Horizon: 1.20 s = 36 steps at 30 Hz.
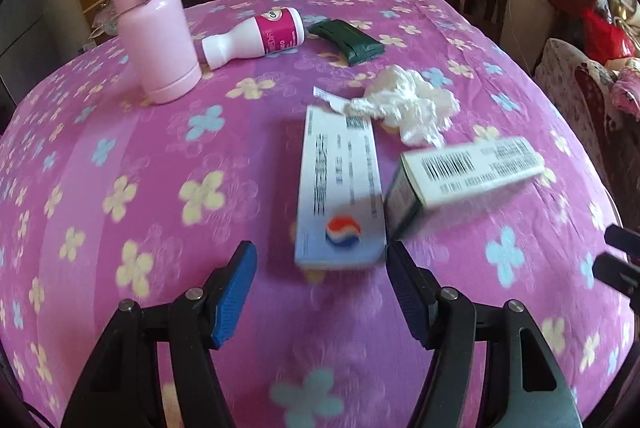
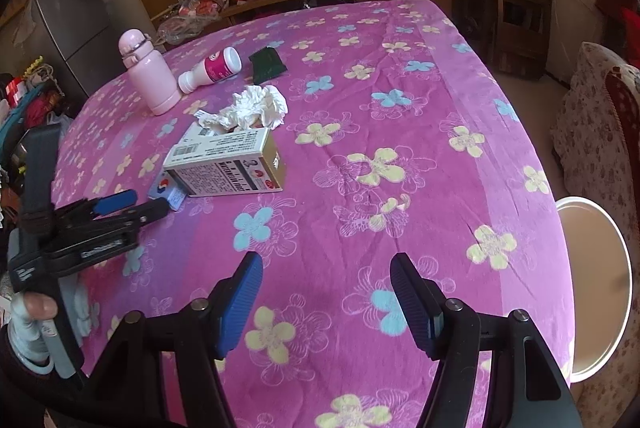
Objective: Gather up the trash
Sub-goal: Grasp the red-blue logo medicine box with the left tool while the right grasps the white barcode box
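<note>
Left claw (image 1: pixel 322 292) wide apart, nothing between the blue pads (image 1: pixel 236 294), hanging over the pink flowered tablecloth (image 1: pixel 120 155). Just ahead of it, a flat white and blue box (image 1: pixel 340 187) with a red, white and blue round mark, near end close to the right pad but not touching as far as can be told. A little to the right of that, a white carton (image 1: pixel 460 175) with a barcode, leaning on the flat box. Past both, a crumpled white tissue (image 1: pixel 412 103) with a small paper scrap (image 1: pixel 330 99) beside it. Farther ahead, a dark green packet (image 1: pixel 348 41). Ahead and to the left, a small white bottle with a pink label (image 1: pixel 256 37) lying on its side, and a tall pink flask (image 1: pixel 154 31) standing up next to it. Right claw (image 2: pixel 326 298) also wide apart and holding nothing, over bare cloth. Ahead of it and to the left, the same heap of trash: carton (image 2: pixel 228 163), tissue (image 2: pixel 256 107), packet (image 2: pixel 267 64), little bottle (image 2: pixel 212 69), flask (image 2: pixel 148 75). Far left of the right claw, the left claw (image 2: pixel 132 203) held in a hand (image 2: pixel 36 312), tips pointing at the flat box. Off to the right, past the table edge, a round white bin rim (image 2: pixel 616 284).
</note>
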{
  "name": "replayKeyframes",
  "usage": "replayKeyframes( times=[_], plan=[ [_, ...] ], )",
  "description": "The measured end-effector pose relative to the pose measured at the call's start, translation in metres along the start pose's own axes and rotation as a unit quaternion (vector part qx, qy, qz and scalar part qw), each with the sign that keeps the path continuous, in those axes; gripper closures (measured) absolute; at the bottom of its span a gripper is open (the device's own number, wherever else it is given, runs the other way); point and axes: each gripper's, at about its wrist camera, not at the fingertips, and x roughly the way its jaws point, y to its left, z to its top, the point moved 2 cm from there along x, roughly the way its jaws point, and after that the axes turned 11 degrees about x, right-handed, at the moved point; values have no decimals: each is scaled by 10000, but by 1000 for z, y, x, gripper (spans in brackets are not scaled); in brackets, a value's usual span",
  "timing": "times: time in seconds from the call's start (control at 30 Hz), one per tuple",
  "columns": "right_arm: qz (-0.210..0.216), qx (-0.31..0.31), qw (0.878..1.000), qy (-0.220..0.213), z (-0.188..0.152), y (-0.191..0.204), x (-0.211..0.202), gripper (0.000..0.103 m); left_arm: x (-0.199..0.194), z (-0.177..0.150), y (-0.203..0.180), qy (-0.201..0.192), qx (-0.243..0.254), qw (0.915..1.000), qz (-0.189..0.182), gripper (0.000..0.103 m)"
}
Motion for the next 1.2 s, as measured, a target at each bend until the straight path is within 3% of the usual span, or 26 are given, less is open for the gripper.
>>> replayKeyframes(
  times=[0.27, 0.33, 0.43, 0.57, 0.7, 0.83, 1.0, 1.2],
  plan=[
    [269, -7, 9996, 111, 16, 5, 25, 33, 22, 20, 16, 1, -261, 9996, -96, 35],
    [352, 3, 9993, 106, 24, 8, 31, 33, 20, 20, 20, -43, -233, 9997, -54, 49],
    [564, 179, 9982, -1, 39, 8, 33, 33, 16, 13, 29, -33, -229, 9996, -153, 49],
    [374, 321, 9986, -209, 64, 8, 45, 33, 5, -6, 43, 66, -288, 9994, -177, 50],
    [469, 397, 9981, 3, 78, 12, 70, 33, -10, -28, 53, 134, -236, 9995, -131, 49],
    [999, 72, 9940, 437, 63, 33, 80, 33, -23, -47, 66, 152, -286, 9994, -111, 49],
    [1280, -301, 9880, 807, 33, 52, 77, 33, -31, -64, 82, 172, -562, 9982, -103, 49],
    [1210, -103, 9917, 413, 45, 41, 65, 33, -38, -73, 87, 155, -860, 9961, -98, 50]
  ],
)
